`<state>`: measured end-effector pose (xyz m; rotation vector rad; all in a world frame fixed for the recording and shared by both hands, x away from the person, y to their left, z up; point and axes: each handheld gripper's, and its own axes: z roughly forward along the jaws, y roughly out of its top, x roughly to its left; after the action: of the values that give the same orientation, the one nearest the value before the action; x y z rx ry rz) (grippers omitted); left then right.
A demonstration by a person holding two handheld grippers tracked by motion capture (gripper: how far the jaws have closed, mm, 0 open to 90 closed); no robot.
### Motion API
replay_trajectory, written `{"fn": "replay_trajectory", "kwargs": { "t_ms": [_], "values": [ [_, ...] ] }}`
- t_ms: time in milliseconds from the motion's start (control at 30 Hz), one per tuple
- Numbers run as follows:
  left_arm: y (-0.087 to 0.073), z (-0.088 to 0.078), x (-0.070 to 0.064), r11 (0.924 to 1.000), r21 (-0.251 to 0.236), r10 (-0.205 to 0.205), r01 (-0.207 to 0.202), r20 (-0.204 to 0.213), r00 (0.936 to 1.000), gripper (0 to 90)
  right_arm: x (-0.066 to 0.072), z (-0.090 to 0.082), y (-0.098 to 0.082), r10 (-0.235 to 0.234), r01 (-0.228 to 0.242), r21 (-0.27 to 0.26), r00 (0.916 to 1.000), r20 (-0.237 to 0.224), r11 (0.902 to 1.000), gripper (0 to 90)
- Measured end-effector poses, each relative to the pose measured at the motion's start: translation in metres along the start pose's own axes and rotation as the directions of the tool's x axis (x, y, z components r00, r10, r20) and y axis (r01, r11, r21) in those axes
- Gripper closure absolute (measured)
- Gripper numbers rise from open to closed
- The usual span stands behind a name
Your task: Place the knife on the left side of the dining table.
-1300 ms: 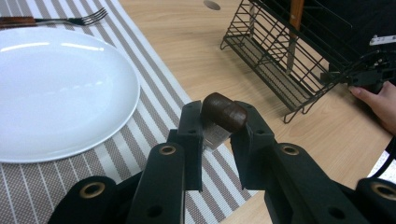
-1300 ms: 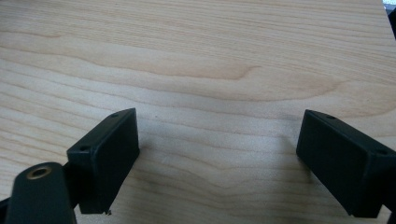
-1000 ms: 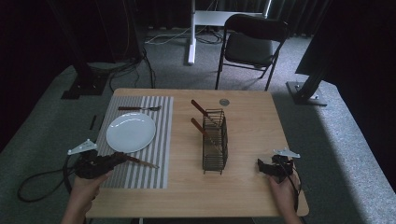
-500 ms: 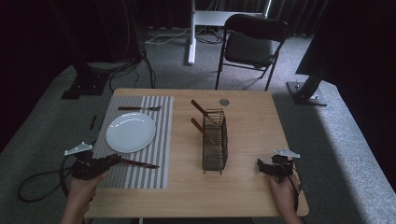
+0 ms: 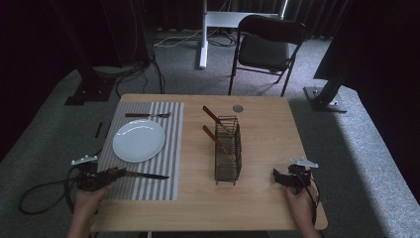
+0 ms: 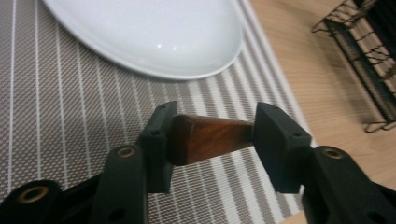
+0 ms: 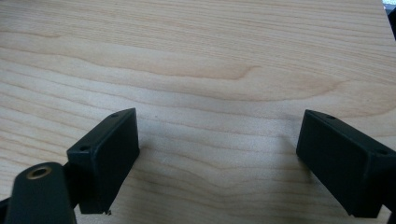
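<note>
A knife with a brown wooden handle lies on the striped placemat, its blade pointing right, below the white plate. My left gripper sits low at the mat's near left corner. Its jaws have just been opening, and the handle lies loose between the pads of the left gripper. My right gripper rests open on the bare wood near the table's front right. Nothing is between the jaws of the right gripper.
A fork lies at the mat's far edge. A black wire rack stands mid-table with two wooden-handled utensils sticking out. A small round disc is behind it. A folding chair stands beyond the table.
My left hand has sunk toward the near left, setting the knife down on the mat, and its jaws have parted around the handle. The right hand has stayed still.
</note>
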<state>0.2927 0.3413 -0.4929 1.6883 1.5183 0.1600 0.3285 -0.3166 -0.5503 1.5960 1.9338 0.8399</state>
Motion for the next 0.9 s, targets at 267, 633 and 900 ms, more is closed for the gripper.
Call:
{"fn": "replay_trajectory", "kwargs": {
  "t_ms": [267,633,900],
  "values": [
    [-0.005,0.017,0.009,0.9991,0.018,-0.039,0.04,-0.04,0.9984,39.3,0.0,0.0,0.0,0.0,0.0,0.0,1.0,0.0,1.0,12.4],
    [-0.007,0.034,0.01,0.9965,0.074,-0.029,0.038,-0.109,0.9936,22.8,0.0,0.0,0.0,0.0,0.0,0.0,1.0,0.0,1.0,12.4],
    [-0.007,0.04,0.007,0.9971,0.069,-0.019,0.032,-0.184,0.9828,18.4,0.0,0.0,0.0,0.0,0.0,0.0,1.0,0.0,1.0,12.5]
  ]
}}
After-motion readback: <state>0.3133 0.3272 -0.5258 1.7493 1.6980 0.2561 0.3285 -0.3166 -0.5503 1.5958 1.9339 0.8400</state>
